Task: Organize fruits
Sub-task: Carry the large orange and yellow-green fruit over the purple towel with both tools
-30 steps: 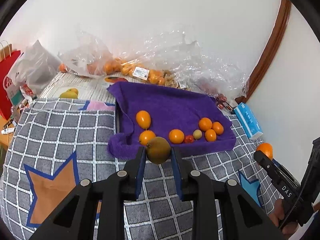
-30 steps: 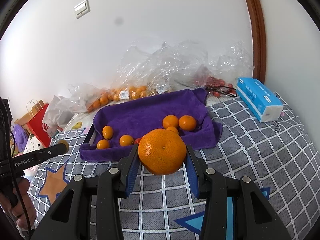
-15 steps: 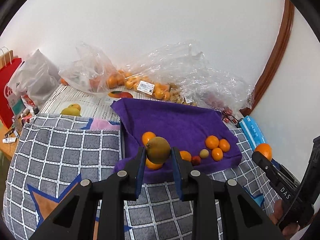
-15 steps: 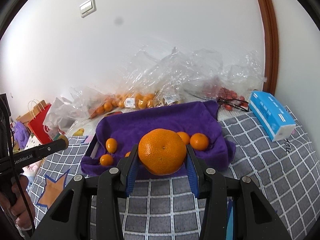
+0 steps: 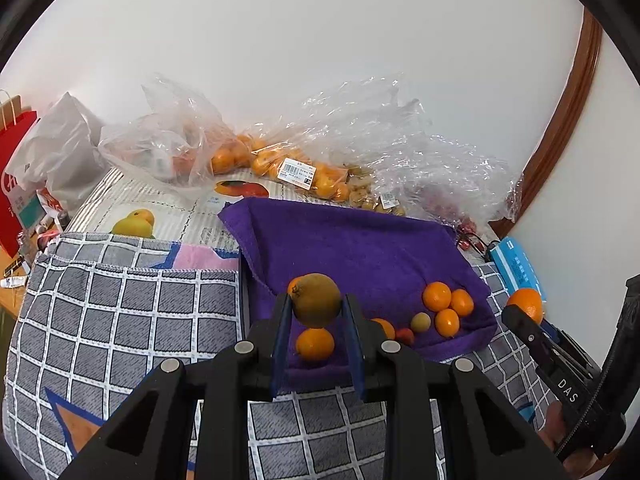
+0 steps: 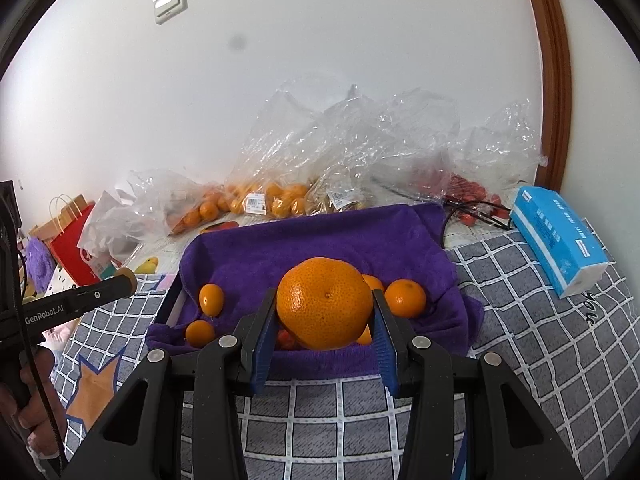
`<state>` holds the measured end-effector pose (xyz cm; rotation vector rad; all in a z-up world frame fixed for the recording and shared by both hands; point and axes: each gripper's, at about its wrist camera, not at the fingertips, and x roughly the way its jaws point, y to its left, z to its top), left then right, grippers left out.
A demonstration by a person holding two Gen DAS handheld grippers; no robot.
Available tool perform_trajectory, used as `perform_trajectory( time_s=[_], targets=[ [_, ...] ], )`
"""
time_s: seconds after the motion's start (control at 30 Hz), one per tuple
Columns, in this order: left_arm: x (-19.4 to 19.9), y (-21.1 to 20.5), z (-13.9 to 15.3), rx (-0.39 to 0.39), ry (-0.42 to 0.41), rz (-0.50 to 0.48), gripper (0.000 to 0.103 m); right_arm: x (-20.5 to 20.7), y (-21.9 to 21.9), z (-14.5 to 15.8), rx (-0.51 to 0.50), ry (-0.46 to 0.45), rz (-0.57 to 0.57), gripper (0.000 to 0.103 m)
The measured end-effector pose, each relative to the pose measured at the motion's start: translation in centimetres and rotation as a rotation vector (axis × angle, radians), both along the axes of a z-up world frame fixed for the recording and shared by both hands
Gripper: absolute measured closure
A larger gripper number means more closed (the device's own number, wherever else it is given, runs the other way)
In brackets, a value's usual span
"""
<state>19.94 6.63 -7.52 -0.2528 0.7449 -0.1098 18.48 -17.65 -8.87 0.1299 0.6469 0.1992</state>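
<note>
My left gripper (image 5: 316, 308) is shut on a brownish-yellow round fruit (image 5: 316, 299), held above the near left part of a purple towel (image 5: 360, 248). Several small oranges (image 5: 437, 296) and a small yellowish fruit (image 5: 421, 322) lie on that towel. My right gripper (image 6: 325, 312) is shut on a large orange (image 6: 325, 303), hanging over the towel's (image 6: 320, 236) near edge. Small oranges (image 6: 405, 298) sit on the towel behind it. The right gripper with its large orange (image 5: 525, 304) shows at the right edge of the left wrist view.
Clear plastic bags of oranges (image 5: 280, 164) and other fruit lie along the white wall behind the towel. A blue tissue box (image 6: 560, 236) rests at the right on the grey checked cloth (image 6: 540, 340). Red paper bags (image 6: 72, 236) stand at the far left.
Both grippers have moved forward toward the purple towel with their fruit; the towel and its oranges now sit closer and lower in both views. Both grips are unchanged.
</note>
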Motion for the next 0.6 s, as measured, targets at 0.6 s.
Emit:
perform_trajectory(
  time_s=[0.6],
  targets=[
    [3.7,0.2,-0.2,-0.04,-0.024,0.021,0.078,4.2,1.2,0.0,-0.01,-0.004,0.018,0.06]
  ],
)
